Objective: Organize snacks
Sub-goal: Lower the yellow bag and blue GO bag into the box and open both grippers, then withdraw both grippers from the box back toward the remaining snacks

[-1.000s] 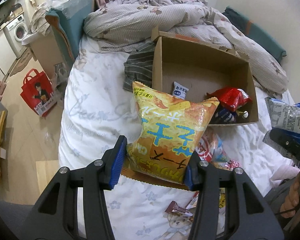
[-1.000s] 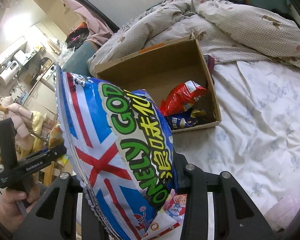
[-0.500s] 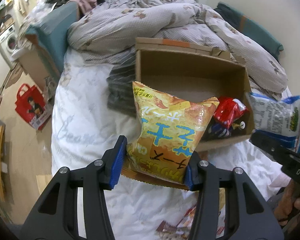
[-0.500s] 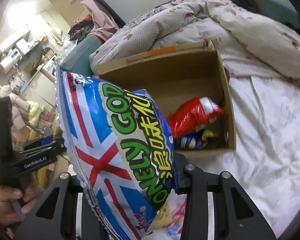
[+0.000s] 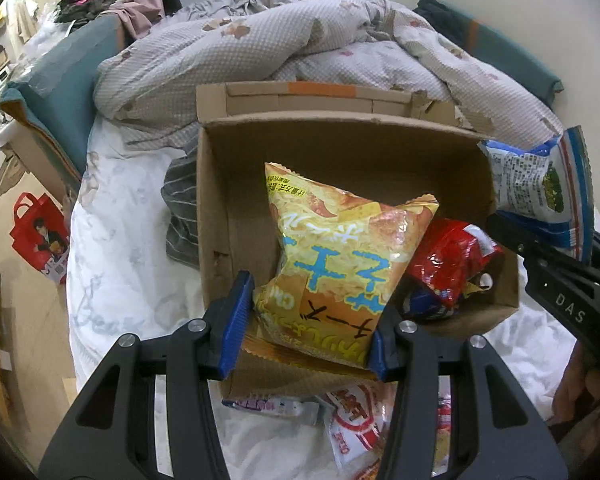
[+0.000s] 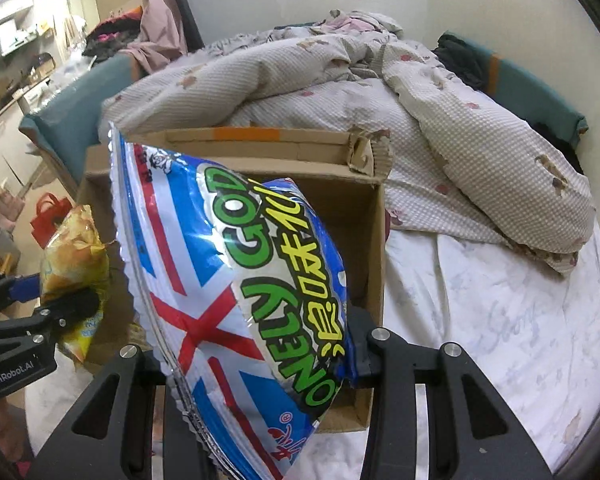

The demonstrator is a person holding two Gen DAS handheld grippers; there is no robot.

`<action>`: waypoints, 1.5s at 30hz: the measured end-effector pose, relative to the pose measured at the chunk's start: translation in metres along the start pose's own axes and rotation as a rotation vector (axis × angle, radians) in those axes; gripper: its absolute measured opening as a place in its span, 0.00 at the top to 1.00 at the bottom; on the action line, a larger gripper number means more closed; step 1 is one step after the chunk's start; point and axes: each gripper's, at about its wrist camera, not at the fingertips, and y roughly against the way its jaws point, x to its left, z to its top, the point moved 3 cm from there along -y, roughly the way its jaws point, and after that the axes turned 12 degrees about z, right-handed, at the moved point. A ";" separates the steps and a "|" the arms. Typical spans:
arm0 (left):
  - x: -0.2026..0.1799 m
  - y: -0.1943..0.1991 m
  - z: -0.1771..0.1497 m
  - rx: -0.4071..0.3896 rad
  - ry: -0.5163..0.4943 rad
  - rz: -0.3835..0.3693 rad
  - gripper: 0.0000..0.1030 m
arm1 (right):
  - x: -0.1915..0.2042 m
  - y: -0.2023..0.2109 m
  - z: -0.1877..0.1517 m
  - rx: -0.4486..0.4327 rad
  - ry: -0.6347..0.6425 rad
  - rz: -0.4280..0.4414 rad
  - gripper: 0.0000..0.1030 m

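My left gripper (image 5: 306,334) is shut on a yellow chip bag (image 5: 340,264), which hangs over the open cardboard box (image 5: 216,208) on the bed. A red snack bag (image 5: 452,260) and a dark blue packet (image 5: 424,306) lie in the box's right corner. My right gripper (image 6: 256,354) is shut on a blue, white and red snack bag (image 6: 228,280), held above the box (image 6: 374,248) near its right wall. In the left wrist view that bag (image 5: 540,188) shows at the right edge. The yellow bag (image 6: 74,256) shows at the left in the right wrist view.
Several loose snack packets (image 5: 352,420) lie on the white sheet in front of the box. A rumpled quilt (image 5: 300,52) is piled behind the box. A striped cloth (image 5: 180,208) lies to its left, and a red shopping bag (image 5: 40,236) stands on the floor.
Both grippers have moved forward with their bags, from short of the box to over it. The box now looks larger and more centred in both views.
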 end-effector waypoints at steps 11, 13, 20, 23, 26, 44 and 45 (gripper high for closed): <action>0.003 -0.012 0.002 -0.001 -0.005 0.021 0.55 | -0.009 -0.014 0.001 0.013 -0.053 0.041 0.55; 0.002 -0.013 0.003 -0.008 -0.013 0.025 0.54 | -0.010 -0.013 0.003 0.001 -0.074 0.077 0.54; 0.001 -0.013 0.004 -0.001 -0.002 -0.009 0.52 | -0.015 -0.002 0.007 -0.063 -0.146 0.167 0.11; 0.000 -0.011 0.002 0.003 0.008 -0.033 0.29 | -0.017 -0.001 0.007 -0.070 -0.167 0.184 0.09; 0.001 -0.007 0.001 -0.011 0.016 -0.038 0.22 | -0.016 -0.001 0.006 -0.067 -0.168 0.192 0.09; 0.017 0.015 -0.010 -0.030 0.028 0.017 0.22 | -0.003 0.011 -0.004 -0.027 -0.132 0.194 0.09; 0.018 0.017 -0.010 -0.033 0.026 0.018 0.22 | -0.002 0.013 -0.006 -0.022 -0.133 0.196 0.09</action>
